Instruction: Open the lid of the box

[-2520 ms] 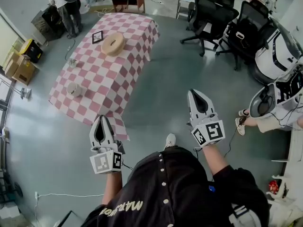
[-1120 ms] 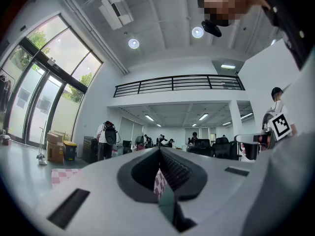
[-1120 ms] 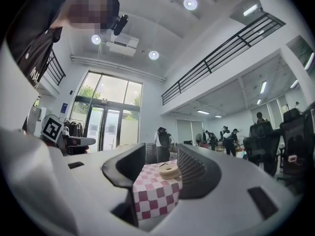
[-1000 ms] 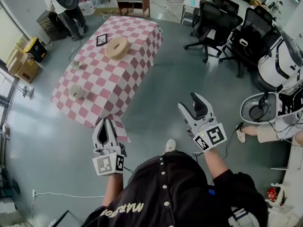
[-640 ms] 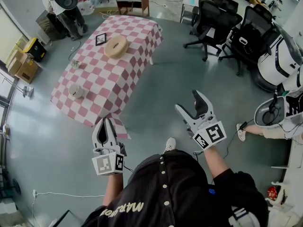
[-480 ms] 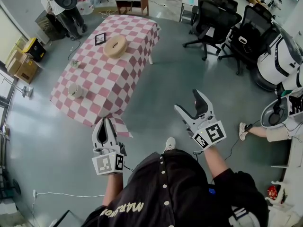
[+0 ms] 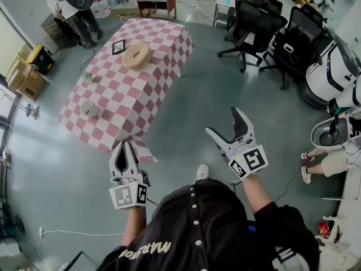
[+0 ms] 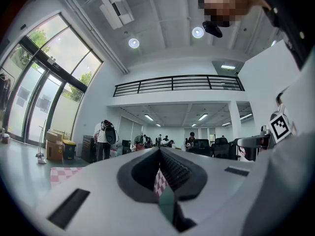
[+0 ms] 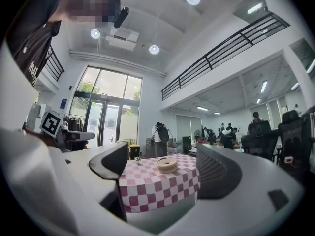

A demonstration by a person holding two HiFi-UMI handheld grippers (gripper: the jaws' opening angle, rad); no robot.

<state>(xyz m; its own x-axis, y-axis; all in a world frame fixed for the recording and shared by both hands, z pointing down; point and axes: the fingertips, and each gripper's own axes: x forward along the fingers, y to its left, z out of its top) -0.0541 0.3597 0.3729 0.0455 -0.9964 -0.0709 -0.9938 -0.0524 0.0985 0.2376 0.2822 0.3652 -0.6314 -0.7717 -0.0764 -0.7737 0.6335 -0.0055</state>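
1. The right gripper (image 7: 222, 121) is held above the floor, short of the checkered table (image 7: 163, 61); its jaws are spreading wide and there is nothing between them.
2. The left gripper (image 7: 124, 147) hangs just by the table's near corner; its jaws are pressed together and empty.
3. The round tan box (image 7: 135, 54) sits toward the table's far end, well apart from both grippers; a small black frame (image 7: 117, 46) lies just beside it.
4. A smaller pale round pot (image 7: 88, 108) stands near the table's left edge; black office chairs (image 7: 256, 21) stand off to the table's right.
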